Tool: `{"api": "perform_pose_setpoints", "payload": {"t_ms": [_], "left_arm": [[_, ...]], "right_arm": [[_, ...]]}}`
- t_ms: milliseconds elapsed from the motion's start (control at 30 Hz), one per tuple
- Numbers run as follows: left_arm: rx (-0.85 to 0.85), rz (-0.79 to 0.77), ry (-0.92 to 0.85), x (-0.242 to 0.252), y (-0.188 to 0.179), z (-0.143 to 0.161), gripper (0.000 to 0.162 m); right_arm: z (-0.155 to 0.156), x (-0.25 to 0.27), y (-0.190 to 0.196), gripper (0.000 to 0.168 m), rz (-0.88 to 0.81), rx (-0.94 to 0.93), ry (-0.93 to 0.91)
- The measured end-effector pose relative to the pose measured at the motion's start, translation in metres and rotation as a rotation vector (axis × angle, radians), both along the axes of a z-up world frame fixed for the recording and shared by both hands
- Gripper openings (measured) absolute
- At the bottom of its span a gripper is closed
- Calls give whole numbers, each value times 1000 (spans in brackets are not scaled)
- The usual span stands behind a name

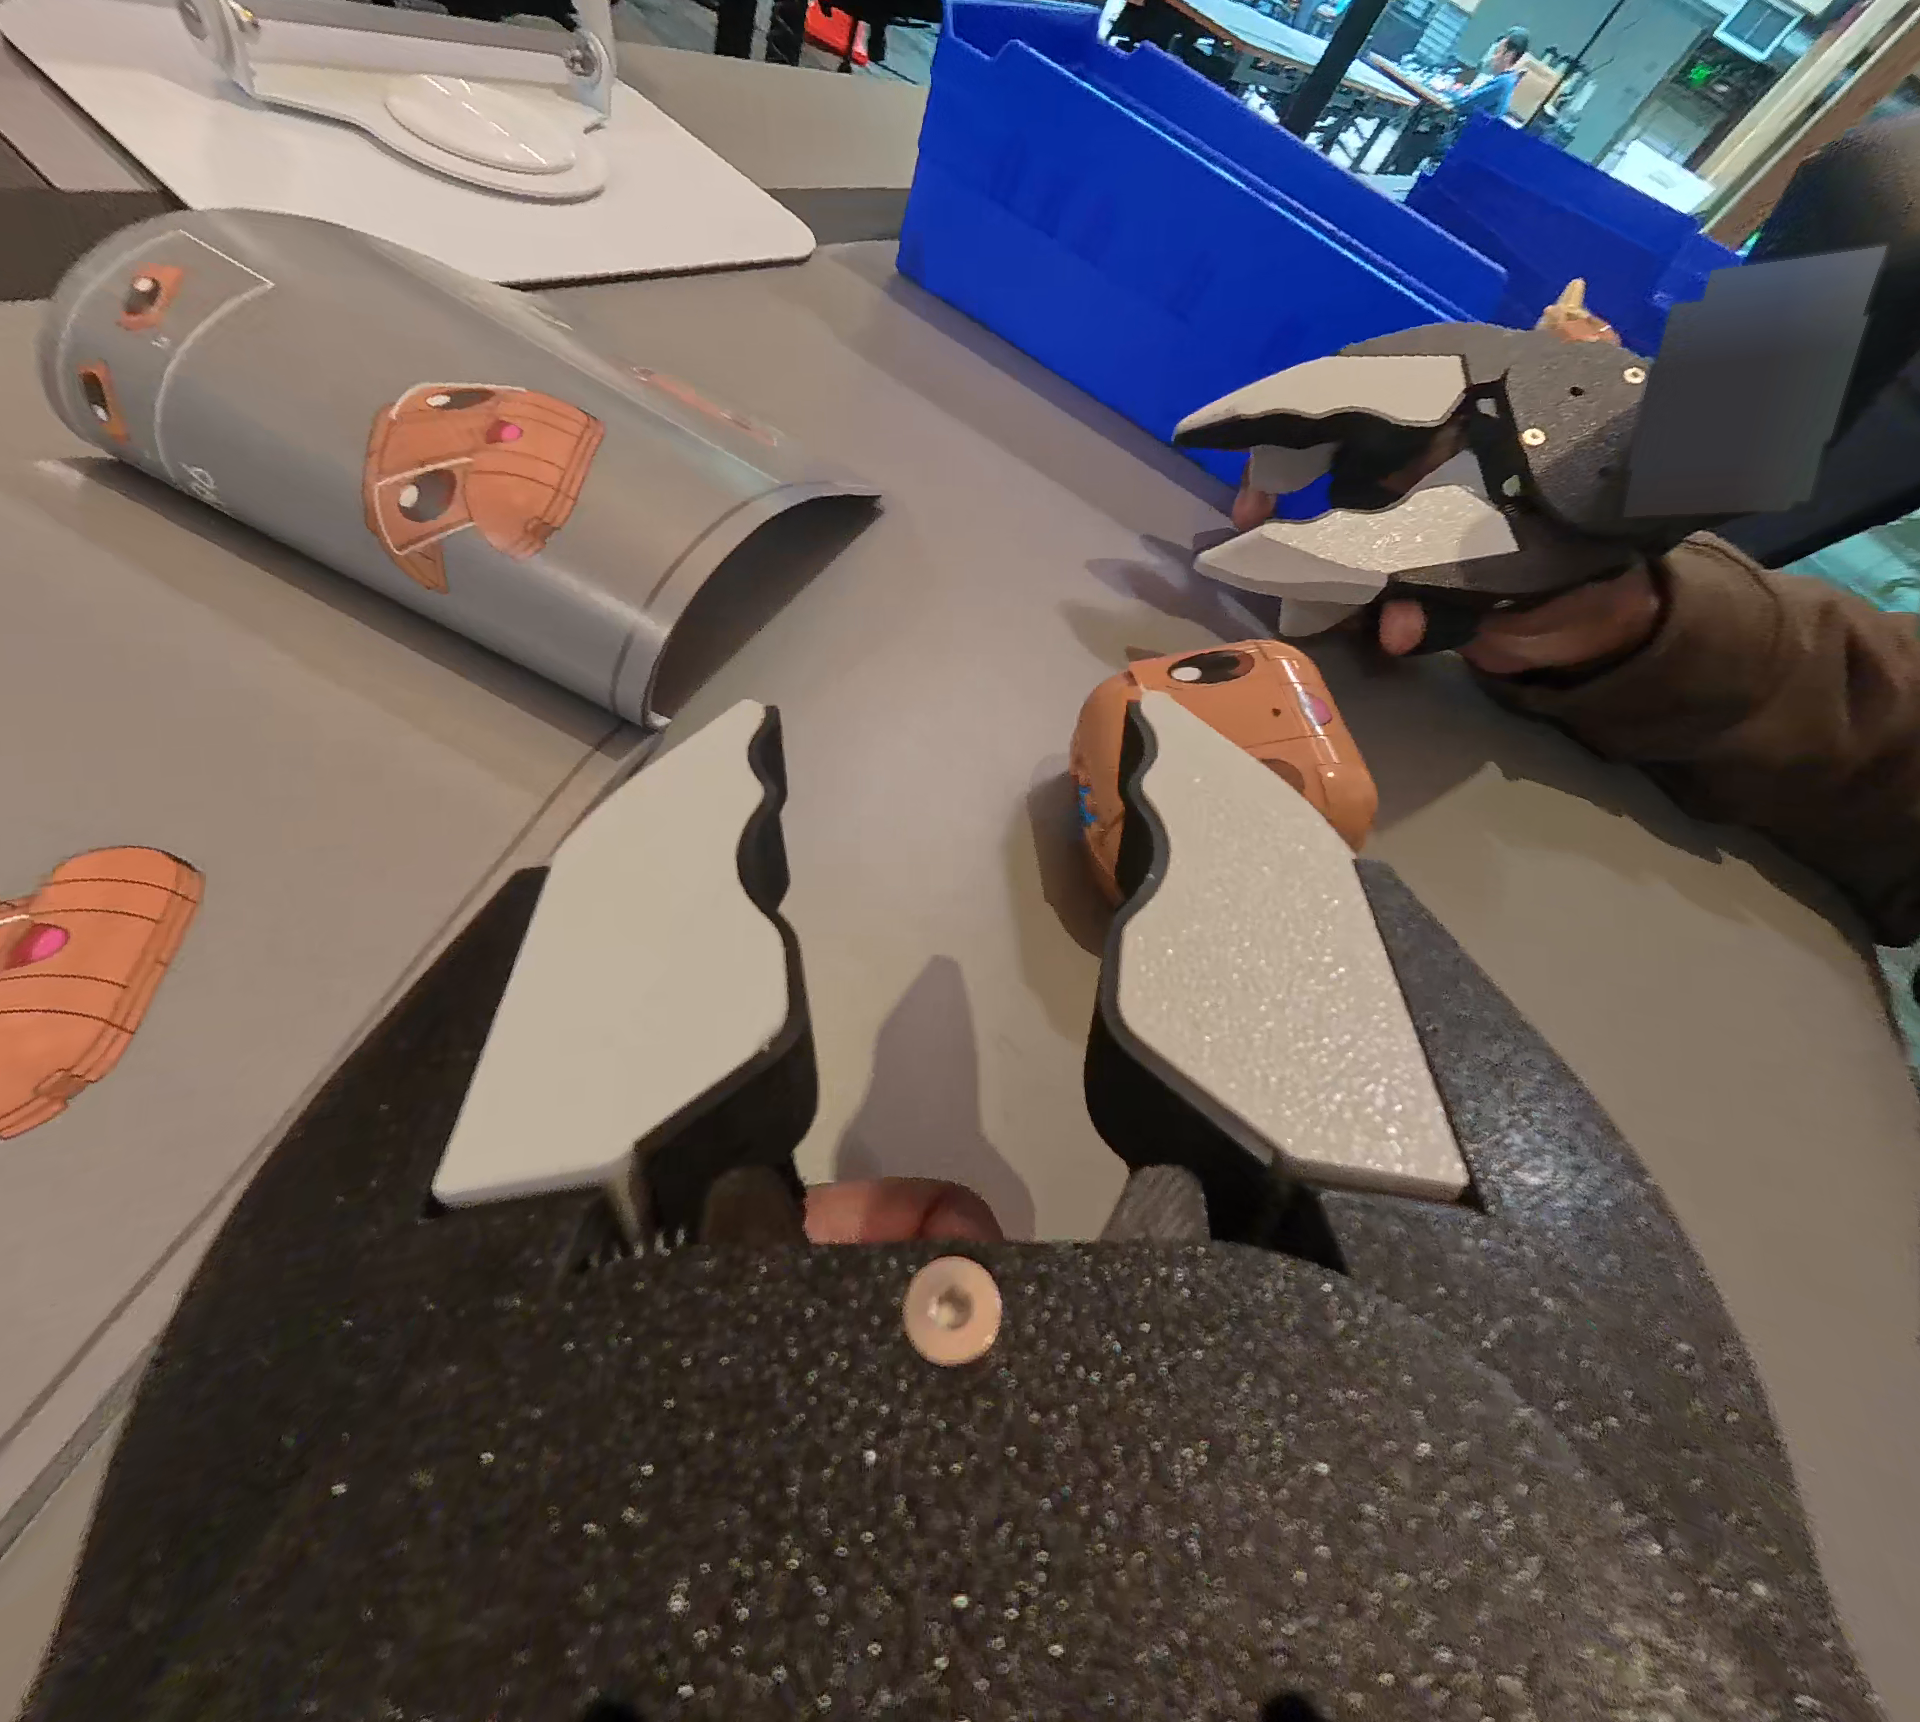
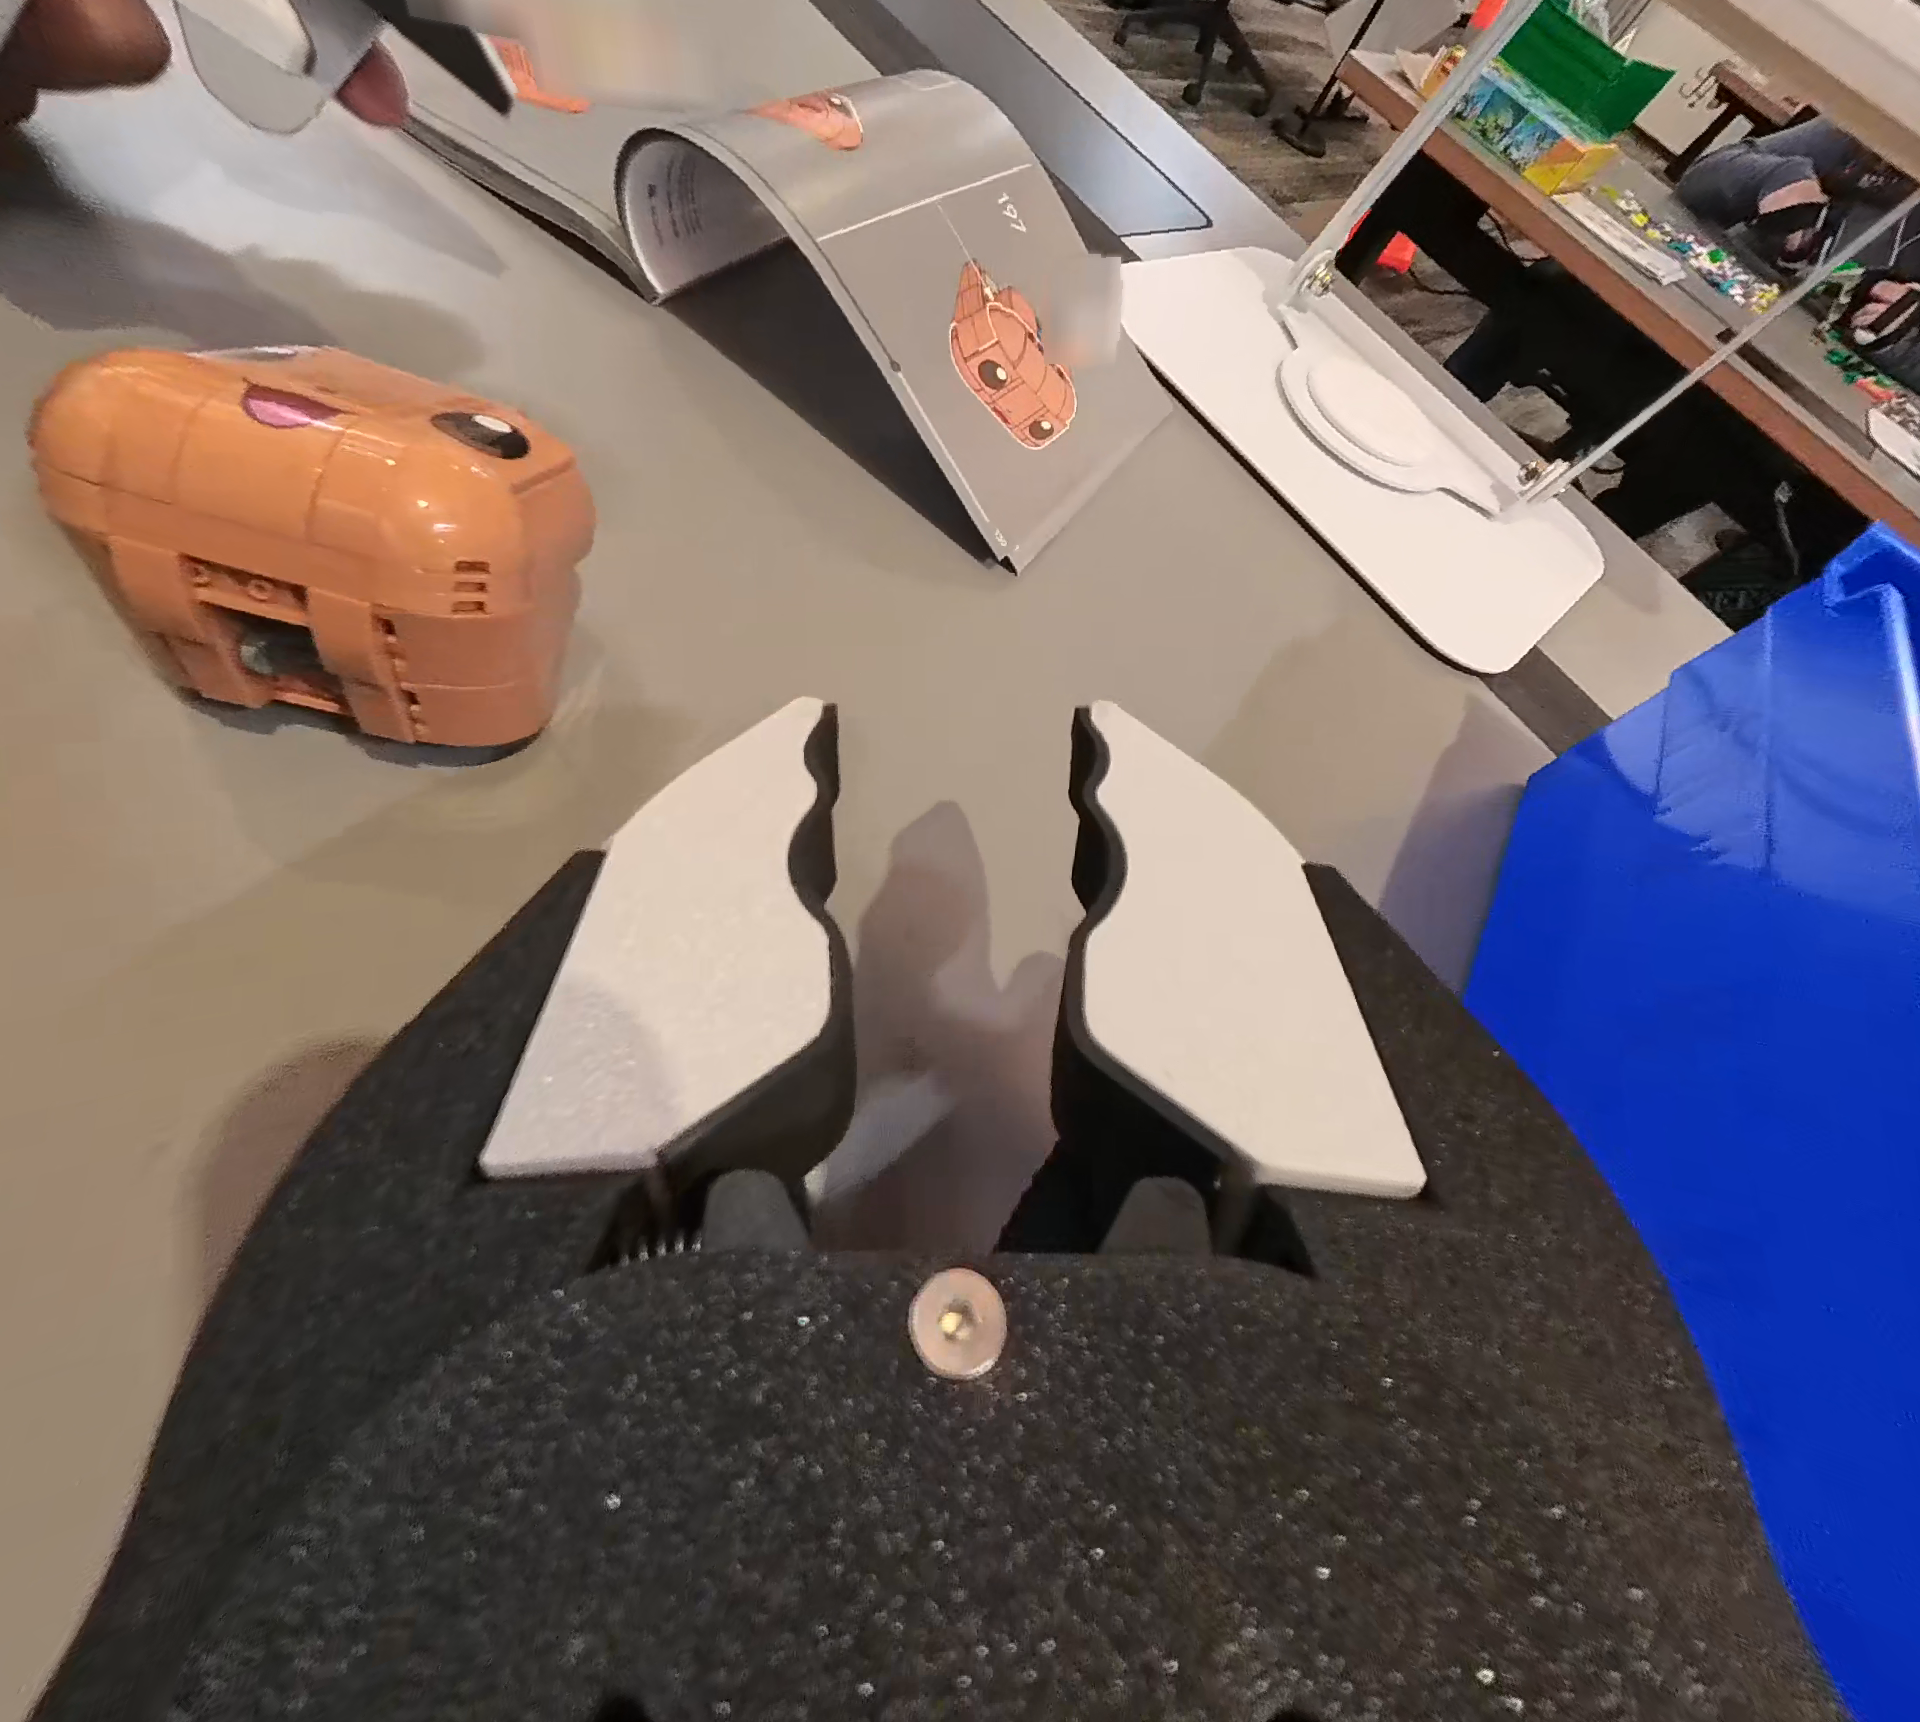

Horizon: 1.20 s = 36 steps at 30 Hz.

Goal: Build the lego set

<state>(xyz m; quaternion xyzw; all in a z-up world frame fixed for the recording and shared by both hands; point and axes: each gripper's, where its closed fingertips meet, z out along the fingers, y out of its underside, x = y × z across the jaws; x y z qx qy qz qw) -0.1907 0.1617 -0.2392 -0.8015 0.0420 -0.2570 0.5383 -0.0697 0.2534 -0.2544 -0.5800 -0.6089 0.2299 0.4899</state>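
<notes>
A tan lego head model [image 1: 1262, 716] with eyes and a pink mouth sits on the grey table, just past my left gripper's right fingertip. In the right wrist view the model [image 2: 301, 529] lies to the left, ahead of my fingers. My left gripper [image 1: 951, 722] is open and empty above the table. My right gripper [image 2: 951, 722] is open and empty; in the left wrist view it [image 1: 1205, 493] hovers open beyond the model, held by a hand in a brown sleeve. The left gripper [image 2: 249, 10] shows at the top left of the right wrist view.
An open instruction booklet [image 1: 416, 446] with a curled page lies to the left, also in the right wrist view [image 2: 914, 301]. A blue bin [image 1: 1143, 238] stands at the back right, close on my right [image 2: 1714, 1049]. A white lamp base [image 1: 416, 155] stands behind the booklet.
</notes>
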Motion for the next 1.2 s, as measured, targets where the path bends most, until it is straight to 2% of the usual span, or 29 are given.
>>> {"api": "perform_pose_setpoints", "payload": {"t_ms": [100,200,367,533,700,933,1200], "left_arm": [[22,41,79,-8,2,0,62],[45,90,201,-19,5,-1,62],[72,127,364,-26,6,-2,62],[80,135,402,-27,6,-3,61],[78,122,402,-20,5,-3,61],[66,108,432,-16,5,-7,61],[63,114,414,-17,5,-7,60]], "right_arm": [[-4,-2,4,40,-28,-11,-25],[4,-13,11,39,-57,-66,36],[11,-51,21,38,8,-116,91],[-8,-79,28,44,121,138,-72],[-12,-95,24,44,208,310,-92],[-18,-98,22,37,242,238,-127],[-18,-103,12,42,282,-26,-128]]}}
